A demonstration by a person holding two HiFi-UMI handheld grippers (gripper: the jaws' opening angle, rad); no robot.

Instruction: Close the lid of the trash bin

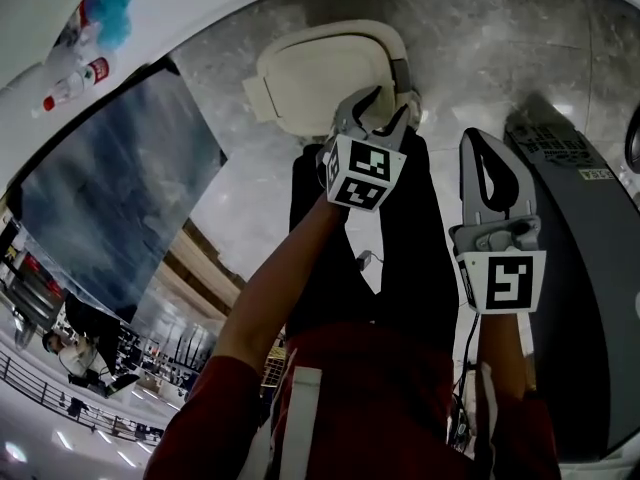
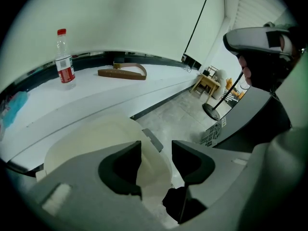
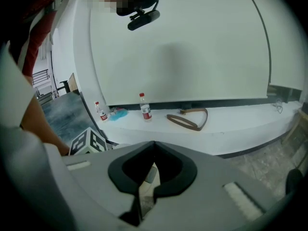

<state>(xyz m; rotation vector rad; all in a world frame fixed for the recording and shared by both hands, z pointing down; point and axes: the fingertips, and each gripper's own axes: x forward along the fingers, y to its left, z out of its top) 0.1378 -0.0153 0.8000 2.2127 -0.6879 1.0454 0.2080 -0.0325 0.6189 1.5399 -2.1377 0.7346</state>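
The left tool (image 1: pixel 385 108), jaws parted, is hovering over the trash bin lid (image 1: pixel 320 73), which looks nearly down; the right tool (image 1: pixel 487 153), jaws together, is idling.

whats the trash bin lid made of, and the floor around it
The trash bin lid looks like moulded plastic: cream, smooth, softly matte, with rounded edges. The floor seems to be polished stone or stone-look tile, grey with cloudy veining and thin joints; which of the two is unclear.

Red sleeves (image 1: pixel 212 413), grey tongs (image 1: pixel 388 108) with black-and-white marker cubes (image 1: pixel 362 173).
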